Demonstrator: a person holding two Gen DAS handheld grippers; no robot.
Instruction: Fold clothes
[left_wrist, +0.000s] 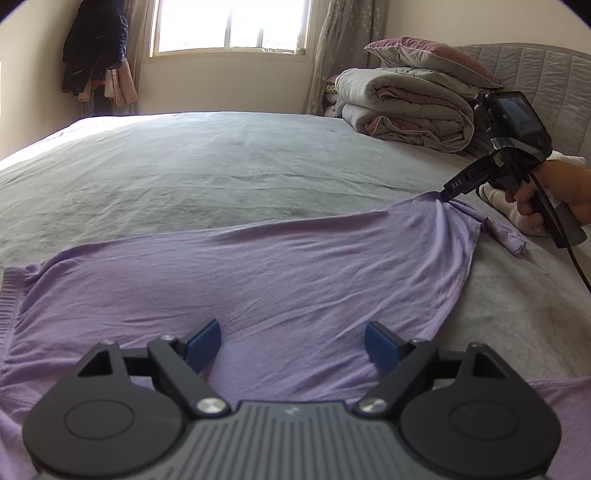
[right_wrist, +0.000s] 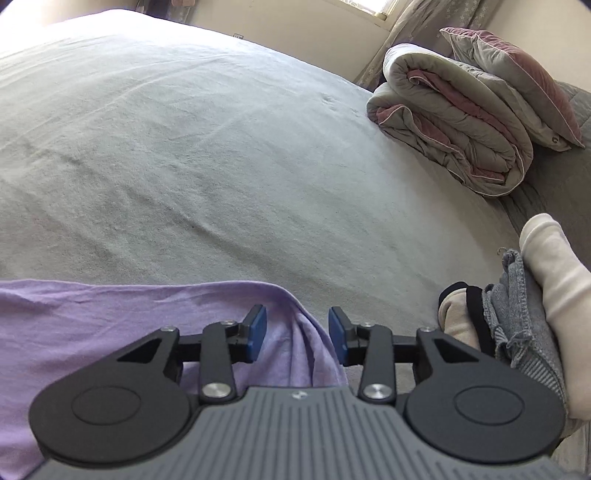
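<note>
- Shirt (left_wrist: 258, 280): lilac, spread flat on grey bed (left_wrist: 221, 166), one corner bunched up at far right.
- L gripper (left_wrist: 291, 347): jaws wide apart, hovering over shirt's near edge, nothing between pads.
- R gripper (right_wrist: 297, 332): jaws partly apart, shirt fold lying between pads, not pinched.
- Small clothes pile (right_wrist: 517, 325) just right of R gripper.
- Folded quilt (left_wrist: 406, 107) + pillow (left_wrist: 432, 59) by headboard.

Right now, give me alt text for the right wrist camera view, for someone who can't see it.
The right tongs stand open over a gathered corner of a lilac garment lying on a grey bedsheet, the pads not pressing the cloth. A small pile of socks and grey cloth lies to the right, and a folded quilt with a pillow sits further back.
</note>
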